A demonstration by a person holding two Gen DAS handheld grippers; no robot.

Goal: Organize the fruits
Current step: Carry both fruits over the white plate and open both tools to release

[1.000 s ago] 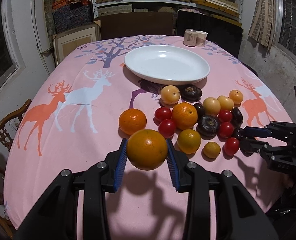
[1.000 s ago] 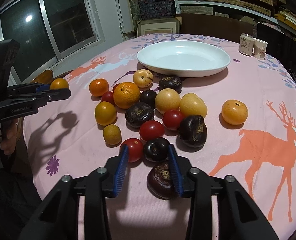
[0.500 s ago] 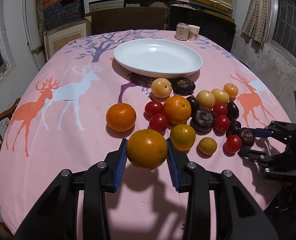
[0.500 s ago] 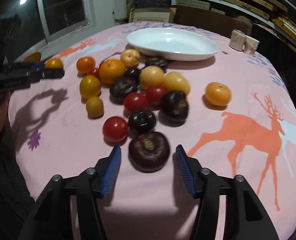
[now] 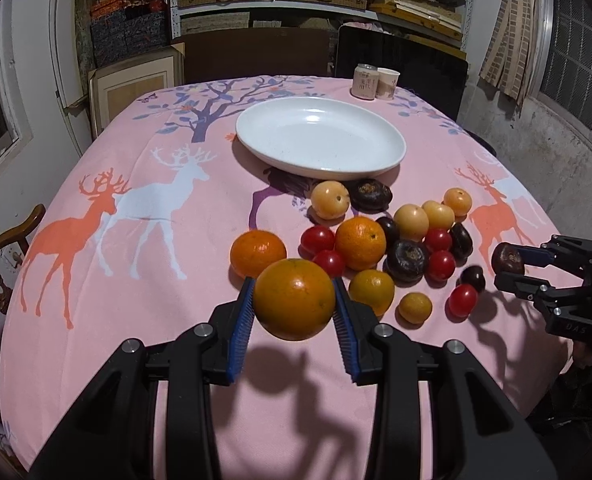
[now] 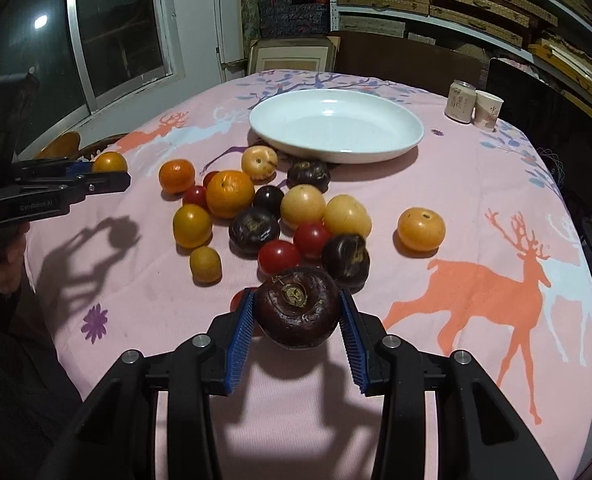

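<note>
Dim, hard shadows, perhaps overhead.

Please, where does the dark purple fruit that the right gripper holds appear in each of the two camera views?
Left wrist view: the dark purple fruit is at the far right edge, lifted off the cloth, in the right gripper.
Right wrist view: it is at bottom centre, pressed between the blue pads.
Shared landmark: the white plate, empty, behind the pile of fruit in both.
</note>
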